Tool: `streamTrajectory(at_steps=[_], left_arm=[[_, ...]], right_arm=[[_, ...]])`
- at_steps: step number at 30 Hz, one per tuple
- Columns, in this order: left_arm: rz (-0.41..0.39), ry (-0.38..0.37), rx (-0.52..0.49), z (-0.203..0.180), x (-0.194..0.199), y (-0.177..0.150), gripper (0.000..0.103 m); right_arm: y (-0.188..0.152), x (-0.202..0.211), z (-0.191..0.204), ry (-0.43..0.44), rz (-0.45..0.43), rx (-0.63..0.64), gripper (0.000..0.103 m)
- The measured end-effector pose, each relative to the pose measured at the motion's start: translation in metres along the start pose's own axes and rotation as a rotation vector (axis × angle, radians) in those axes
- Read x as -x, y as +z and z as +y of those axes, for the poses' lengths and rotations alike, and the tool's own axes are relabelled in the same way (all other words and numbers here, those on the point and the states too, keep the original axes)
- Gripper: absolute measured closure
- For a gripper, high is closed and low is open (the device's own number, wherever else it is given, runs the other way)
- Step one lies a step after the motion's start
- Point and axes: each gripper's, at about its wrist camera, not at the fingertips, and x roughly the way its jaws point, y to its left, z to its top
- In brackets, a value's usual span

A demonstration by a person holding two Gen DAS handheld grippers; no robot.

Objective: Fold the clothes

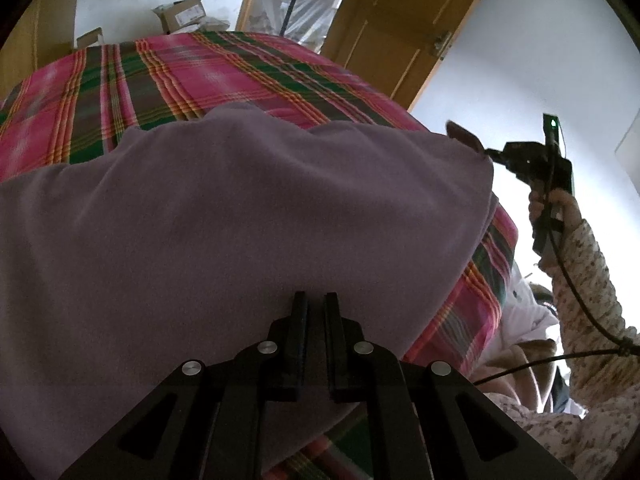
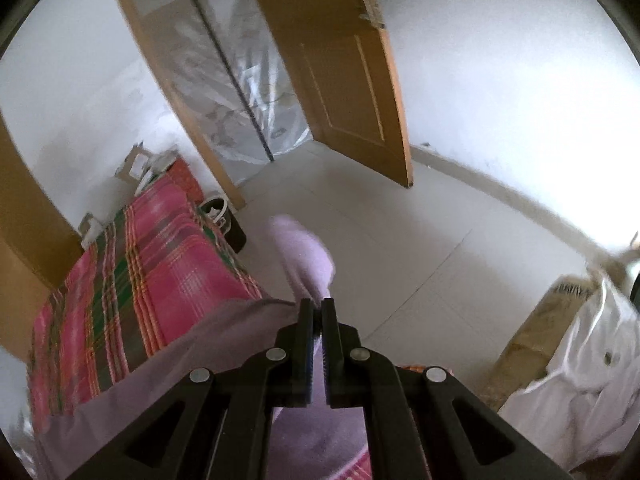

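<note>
A purple garment hangs stretched above the plaid-covered bed. My left gripper is shut on its near edge, the cloth pinched between the fingers. In the left wrist view my right gripper holds the garment's far right corner up, carried by a hand in a patterned sleeve. In the right wrist view my right gripper is shut on the purple garment, a flap standing up past the fingertips and the rest trailing left over the bed.
An open wooden door and a plastic-covered doorway stand beyond the bed. White tiled floor lies to the right. A cardboard box with white cloth sits at right. Boxes lie behind the bed.
</note>
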Motion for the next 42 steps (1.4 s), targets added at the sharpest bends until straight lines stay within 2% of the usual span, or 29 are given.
streamTrajectory(at_steps=[7,13,20,25,29,30,33,35,38,39,41,42], left_arm=[[0.000,0.004,0.000,0.000,0.002,-0.002,0.096],[0.007,0.003,-0.001,0.000,0.004,-0.003,0.096],[0.014,-0.005,0.000,0.001,0.006,-0.004,0.096],[0.009,-0.006,0.012,0.001,0.006,-0.006,0.095],[0.011,-0.005,0.013,0.001,0.005,-0.006,0.095],[0.012,-0.004,0.011,0.000,0.005,-0.006,0.095],[0.013,0.001,0.003,-0.001,0.006,-0.006,0.095],[0.012,0.001,0.005,0.000,0.006,-0.007,0.095],[0.010,-0.001,0.009,0.000,0.008,-0.009,0.095],[0.010,0.000,0.009,0.000,0.008,-0.010,0.095],[0.010,0.005,0.004,-0.001,0.008,-0.009,0.095],[0.010,0.008,-0.002,-0.003,0.007,-0.009,0.095]], right_arm=[[-0.004,0.021,-0.023,0.020,-0.057,-0.080,0.102],[-0.014,0.018,-0.037,0.027,-0.021,-0.111,0.101],[-0.021,0.013,-0.052,0.012,-0.011,-0.170,0.101],[-0.018,0.019,-0.057,-0.053,-0.043,-0.207,0.099],[-0.030,0.027,-0.063,0.096,-0.025,-0.274,0.099],[-0.033,0.026,-0.060,0.125,-0.010,-0.273,0.095],[-0.043,0.016,-0.044,0.176,0.053,-0.220,0.071],[-0.049,0.009,-0.035,0.176,0.084,-0.209,0.069],[-0.050,0.008,-0.023,0.133,0.056,-0.156,0.067],[-0.051,0.009,-0.019,0.120,0.050,-0.137,0.067],[-0.051,0.011,-0.013,0.111,0.036,-0.102,0.081],[-0.051,0.012,-0.009,0.100,0.026,-0.078,0.101]])
